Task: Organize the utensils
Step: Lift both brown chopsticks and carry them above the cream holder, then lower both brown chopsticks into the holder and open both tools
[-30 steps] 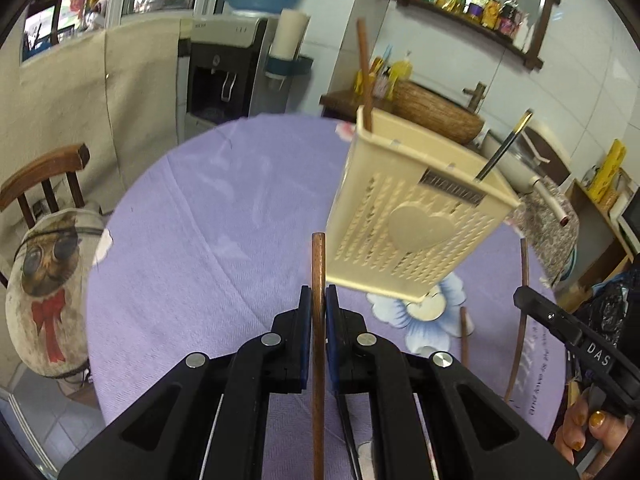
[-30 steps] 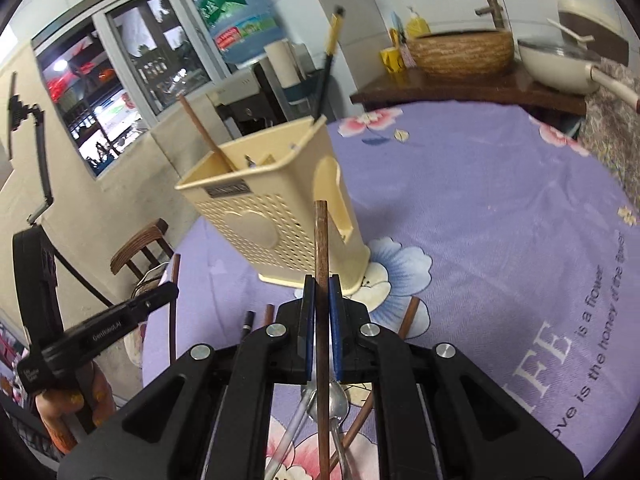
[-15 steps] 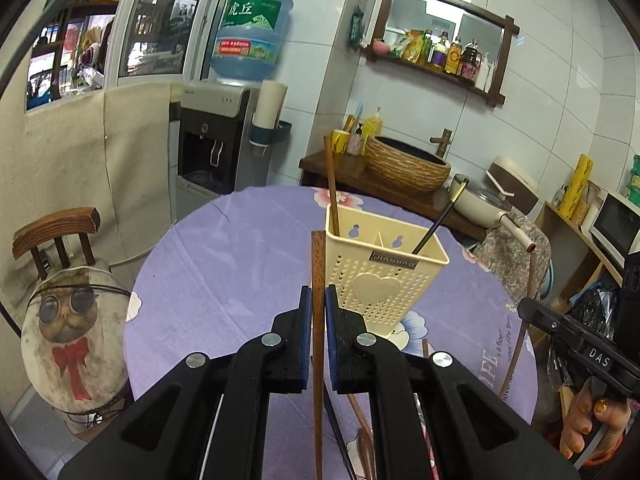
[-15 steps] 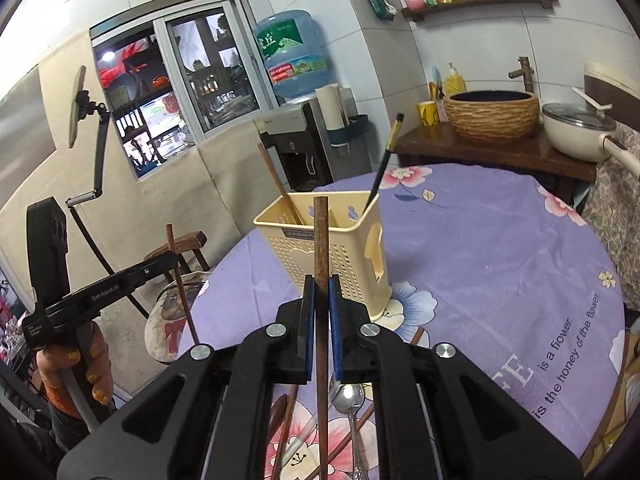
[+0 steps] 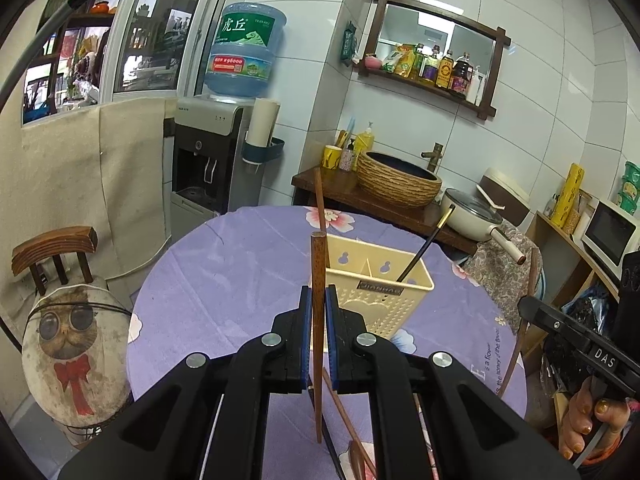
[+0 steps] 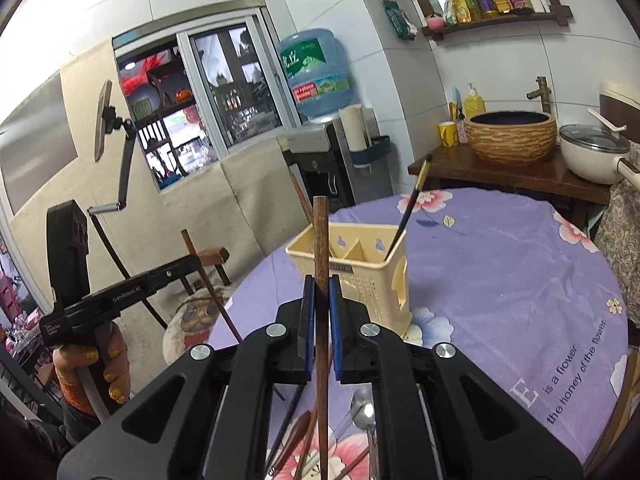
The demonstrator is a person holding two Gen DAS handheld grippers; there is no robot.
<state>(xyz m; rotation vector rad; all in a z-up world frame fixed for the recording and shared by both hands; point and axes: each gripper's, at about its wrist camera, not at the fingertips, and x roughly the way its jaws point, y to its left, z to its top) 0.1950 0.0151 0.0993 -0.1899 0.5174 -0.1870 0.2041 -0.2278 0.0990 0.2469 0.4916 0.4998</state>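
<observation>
A cream plastic utensil caddy stands upright on the purple flowered tablecloth, ahead of both grippers and a little to the right in each wrist view. It already holds one brown chopstick in its left compartment and a black, gold-tipped chopstick leaning out of the right one. A second ago the caddy filled both views from close by and looked tilted; now it sits smaller and level, which means both tools have been lifted up and drawn back from it.

The left gripper is clamped on a brown wooden chopstick, held nearly vertical with its blunt end upward. The right gripper is likewise clamped on a second brown chopstick, also upright. The grip on each stick is unchanged across the second.

More cutlery waits on the cloth beneath the right tool, including a metal spoon and several dark sticks whose number cannot be told. By the look of it, the pickup is finished and the two sticks are poised for delivery: the next step is likely to carry them over the caddy's open top and lower them in, taking care not to knock the light container.
</observation>
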